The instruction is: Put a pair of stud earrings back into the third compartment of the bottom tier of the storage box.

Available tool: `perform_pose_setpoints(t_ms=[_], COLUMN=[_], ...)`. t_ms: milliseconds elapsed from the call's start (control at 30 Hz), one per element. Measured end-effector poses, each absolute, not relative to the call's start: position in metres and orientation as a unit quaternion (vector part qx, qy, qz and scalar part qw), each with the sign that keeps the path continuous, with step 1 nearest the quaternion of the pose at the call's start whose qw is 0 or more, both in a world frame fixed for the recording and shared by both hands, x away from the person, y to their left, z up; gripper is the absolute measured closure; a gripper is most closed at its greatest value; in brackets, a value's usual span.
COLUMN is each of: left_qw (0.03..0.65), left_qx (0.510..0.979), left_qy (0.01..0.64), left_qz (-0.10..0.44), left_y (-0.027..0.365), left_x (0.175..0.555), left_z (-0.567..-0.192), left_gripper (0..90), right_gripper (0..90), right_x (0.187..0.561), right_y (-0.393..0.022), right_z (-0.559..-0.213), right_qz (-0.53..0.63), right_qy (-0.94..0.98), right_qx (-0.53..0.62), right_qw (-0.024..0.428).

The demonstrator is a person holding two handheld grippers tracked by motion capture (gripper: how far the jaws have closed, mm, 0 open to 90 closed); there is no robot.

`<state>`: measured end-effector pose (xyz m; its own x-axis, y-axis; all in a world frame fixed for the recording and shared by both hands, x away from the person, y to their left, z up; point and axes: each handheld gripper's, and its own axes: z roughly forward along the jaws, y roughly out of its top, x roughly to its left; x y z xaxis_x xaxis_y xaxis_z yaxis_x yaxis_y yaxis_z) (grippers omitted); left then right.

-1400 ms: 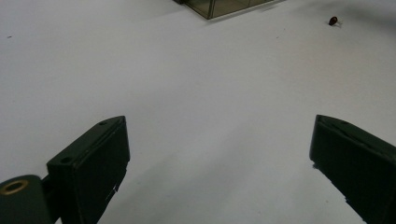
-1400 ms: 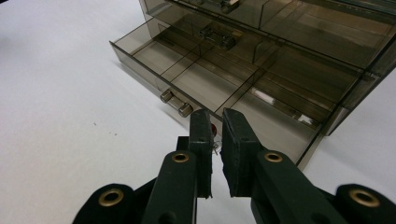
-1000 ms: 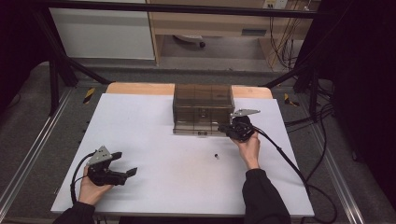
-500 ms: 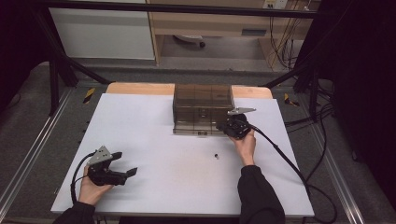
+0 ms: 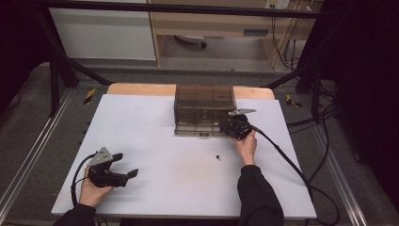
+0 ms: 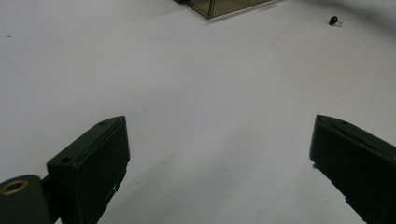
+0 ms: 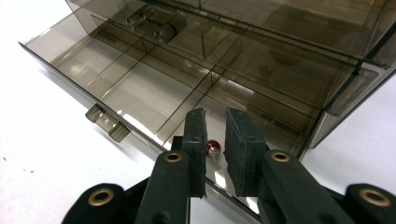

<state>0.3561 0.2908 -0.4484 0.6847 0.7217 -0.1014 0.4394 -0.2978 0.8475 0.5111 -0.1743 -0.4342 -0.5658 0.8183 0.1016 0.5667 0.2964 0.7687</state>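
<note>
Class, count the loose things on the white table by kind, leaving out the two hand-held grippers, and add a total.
Smoky transparent plastic drawer box, bottom drawer pulled out: 1
Small red round bulb-like pieces: 2, one in the open drawer between the right gripper jaws, one on the white table at
Total: 3

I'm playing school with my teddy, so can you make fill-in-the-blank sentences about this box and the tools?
1. The brown see-through box has its ___ pulled out.
2. The right tool, its jaws just opening, has a small bead between them, and the bead's colour is ___.
3. The left tool has nothing between its jaws, which are wide ___.
4. A second bead lies on the ___ table.

Missing words: drawer, red, open, white.
</note>
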Motion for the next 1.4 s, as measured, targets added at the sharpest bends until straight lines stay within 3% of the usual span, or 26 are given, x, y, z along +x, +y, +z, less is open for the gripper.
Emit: perform_pose_setpoints(t_ms=[200, 500, 800, 1033, 1400], left_qw=[0.465, 0.463, 0.463, 0.464, 0.465], left_qx=[0.791, 0.792, 0.792, 0.792, 0.79], left_qy=[0.367, 0.367, 0.367, 0.367, 0.37], left_qz=[0.152, 0.151, 0.152, 0.151, 0.15], left_y=[0.291, 0.29, 0.29, 0.29, 0.291], left_x=[0.356, 0.356, 0.356, 0.356, 0.357], left_z=[-0.448, -0.449, -0.448, -0.448, -0.448], left_gripper=[4.6, 4.6, 4.6, 4.5, 4.5], right_gripper=[66.4, 33.2, 10.9, 3.9, 2.4], right_x=[0.504, 0.478, 0.45, 0.433, 0.412], right_y=[-0.176, -0.181, -0.186, -0.193, -0.196], right_z=[-0.424, -0.406, -0.408, -0.412, -0.424], right_qz=[0.412, 0.446, 0.437, 0.434, 0.439], right_qy=[0.786, 0.775, 0.783, 0.787, 0.791], right_qx=[0.43, 0.414, 0.407, 0.407, 0.4], right_qw=[0.166, 0.167, 0.175, 0.164, 0.146])
